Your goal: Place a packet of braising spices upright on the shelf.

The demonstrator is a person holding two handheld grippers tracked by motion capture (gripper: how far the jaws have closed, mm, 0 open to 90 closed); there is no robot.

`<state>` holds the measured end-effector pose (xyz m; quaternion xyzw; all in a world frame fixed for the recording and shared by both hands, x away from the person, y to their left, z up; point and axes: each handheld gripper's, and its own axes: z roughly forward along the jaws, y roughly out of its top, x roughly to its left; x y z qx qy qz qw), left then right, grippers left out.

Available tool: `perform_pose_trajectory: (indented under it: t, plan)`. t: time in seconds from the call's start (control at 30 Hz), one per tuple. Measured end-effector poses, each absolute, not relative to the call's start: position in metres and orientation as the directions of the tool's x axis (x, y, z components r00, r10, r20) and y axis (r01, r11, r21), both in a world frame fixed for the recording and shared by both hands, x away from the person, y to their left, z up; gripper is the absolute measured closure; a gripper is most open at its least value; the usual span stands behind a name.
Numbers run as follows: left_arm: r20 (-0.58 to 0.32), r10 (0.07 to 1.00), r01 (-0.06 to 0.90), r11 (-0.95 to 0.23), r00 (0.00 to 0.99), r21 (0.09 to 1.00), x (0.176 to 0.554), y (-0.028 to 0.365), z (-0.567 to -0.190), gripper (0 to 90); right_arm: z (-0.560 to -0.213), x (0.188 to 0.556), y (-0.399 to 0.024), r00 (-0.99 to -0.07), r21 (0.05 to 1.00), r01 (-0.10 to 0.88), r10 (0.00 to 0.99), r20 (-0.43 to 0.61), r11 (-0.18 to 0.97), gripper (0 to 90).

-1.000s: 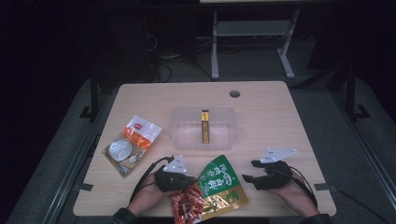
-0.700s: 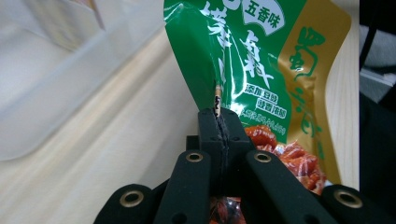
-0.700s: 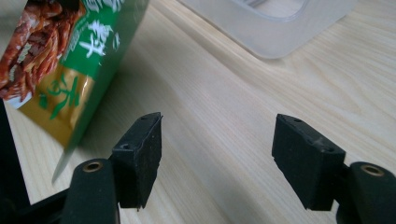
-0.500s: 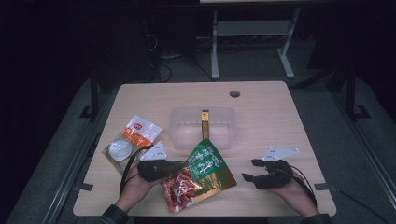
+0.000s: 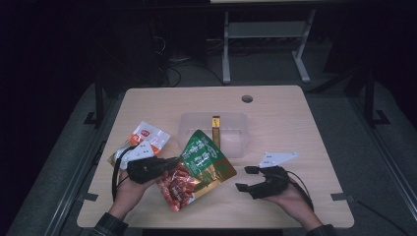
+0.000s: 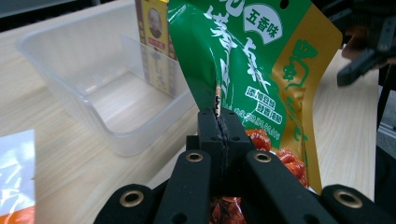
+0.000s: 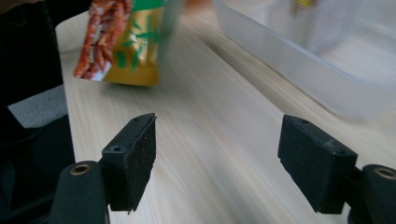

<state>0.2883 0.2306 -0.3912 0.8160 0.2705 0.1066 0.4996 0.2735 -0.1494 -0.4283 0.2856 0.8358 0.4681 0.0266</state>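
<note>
while the left gripper (image 5: 169,164) pinches the bag (image 5: 199,167) edge, the bag overlaps the tub (image 5: 236,142) rim. the right gripper (image 5: 247,178) has just been opening, empty, over bare table (image 5: 295,123).

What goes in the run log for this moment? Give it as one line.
left gripper: shut on green snack bag, lifted beside clear plastic tub | right gripper: open, empty, fingers just opening | small yellow box: in tub

Motion-blurred snack bag (image 7: 122,44), top cropped
</note>
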Motion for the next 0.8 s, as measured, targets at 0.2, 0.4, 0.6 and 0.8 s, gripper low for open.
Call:
perform_pose_trajectory:
  t: [0.2,0.4,0.6,0.8]
  plan:
    - [-0.109,0.560,0.334,-0.317,0.821,0.887,0.286,0.236,-0.388,89.8,-0.428,0.282,-0.107,-0.870,0.827,0.423,0.421,0.257,0.370,31.0]
    - [-0.116,0.562,0.331,-0.298,0.819,0.895,0.284,0.237,-0.387,89.8,-0.429,0.290,-0.087,-0.876,0.847,0.428,0.376,0.303,0.314,46.2]
    - [-0.114,0.562,0.325,-0.293,0.820,0.899,0.283,0.237,-0.387,89.7,-0.429,0.297,-0.081,-0.863,0.848,0.462,0.353,0.362,0.260,73.2]
    - [-0.106,0.546,0.318,-0.310,0.831,0.896,0.281,0.235,-0.389,89.5,-0.426,0.299,-0.085,-0.869,0.851,0.460,0.325,0.373,0.254,88.1]
